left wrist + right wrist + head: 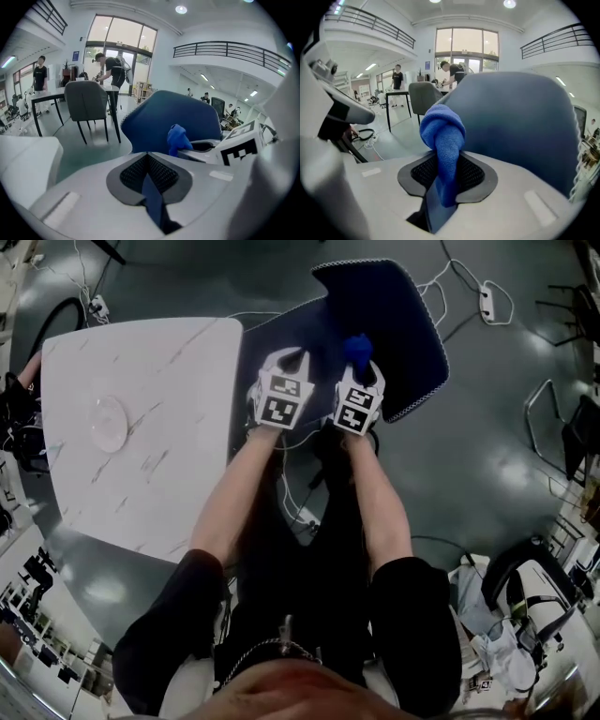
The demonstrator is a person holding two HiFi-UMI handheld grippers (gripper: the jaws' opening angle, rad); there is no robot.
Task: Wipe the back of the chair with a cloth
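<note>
both right gripper [446,171] jaws clamp cloth [442,129]

My reading: a large open-plan office hall. Evidence: tall glazed entrance doors [119,47], an upper gallery with black metal railing [225,47], round recessed ceiling lights [181,9], a black-legged desk [47,96] with people [110,68] standing at it, a grey upholstered chair [86,101], a white marble-patterned table [141,418], a dark blue fabric chair [380,324], and white cables [459,282] on the polished grey floor [487,474].

Head view steeply down; 2 gripper views level, close; all share chair [384,324].
</note>
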